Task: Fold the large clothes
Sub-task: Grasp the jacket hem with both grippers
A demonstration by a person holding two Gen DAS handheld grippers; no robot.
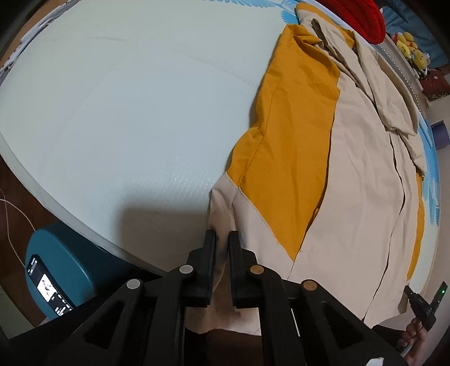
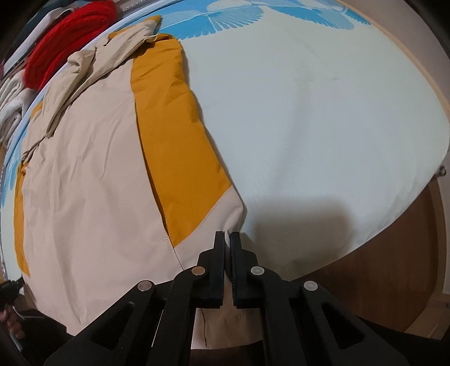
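A large beige and mustard-yellow jacket (image 1: 351, 157) lies spread on a pale bed sheet (image 1: 126, 98). My left gripper (image 1: 222, 239) is shut on the jacket's near hem corner, with beige cloth pinched between the fingers. In the right wrist view the same jacket (image 2: 92, 169) lies to the left, and my right gripper (image 2: 227, 239) is shut on its other near hem corner. Both corners sit at the near edge of the bed. The jacket's collar lies at the far end.
A red knitted item (image 1: 357, 19) and yellow plush toys (image 1: 410, 48) lie beyond the jacket's collar. A teal object with a phone on it (image 1: 56, 276) stands beside the bed at the left. Brown wooden bed frame (image 2: 393, 267) shows at the right.
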